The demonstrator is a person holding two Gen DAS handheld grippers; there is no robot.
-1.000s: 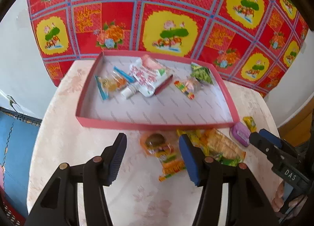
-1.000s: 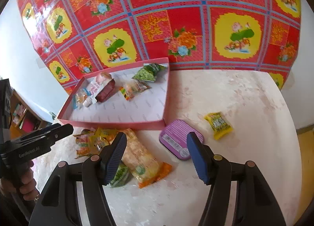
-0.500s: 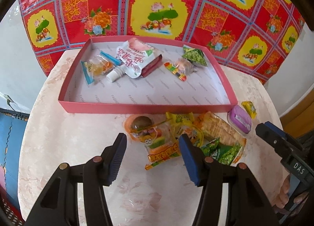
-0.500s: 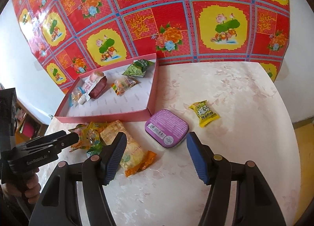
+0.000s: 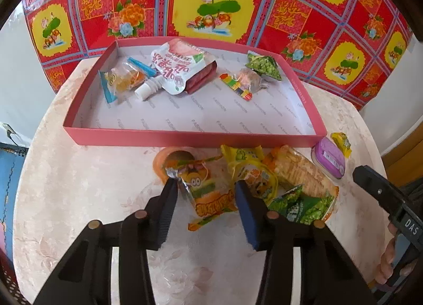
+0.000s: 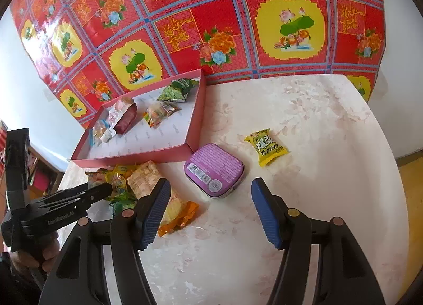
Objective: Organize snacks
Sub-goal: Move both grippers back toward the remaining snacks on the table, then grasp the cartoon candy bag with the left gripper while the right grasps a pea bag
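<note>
The orange snack packet (image 5: 208, 188) lay flat on the tabletop (image 5: 79, 199), just in front of the near wall of the red tray (image 5: 185, 139), at the left end of a loose pile of wrapped snacks. It partly covered an orange jelly cup (image 5: 169, 156) behind it and touched a yellow packet (image 5: 251, 170) on its right.

The left gripper (image 5: 207, 196) straddled the packet. Its jaws were closing, with the packet between them; the left pad sat at the crinkled foil corner, and a firm grip could not yet be confirmed.

Judged from its appearance, the packet was light, thin, soft and crinkly. The film would likely buckle under pressure and slide on the smooth tabletop. A hold across the filled middle, not on the sealed edge, appeared the more secure choice.

The right gripper (image 6: 208, 204) hovered over the purple tin (image 6: 214, 170), jaws roughly half open and holding nothing. The tin looked rigid and smooth, best taken across its flat sides. A small yellow candy packet (image 6: 267, 146) lay just beyond it.

The tray already held several snacks along its far side, among them a white spouted pouch (image 5: 177, 67) and a green packet (image 5: 263, 67).
</note>
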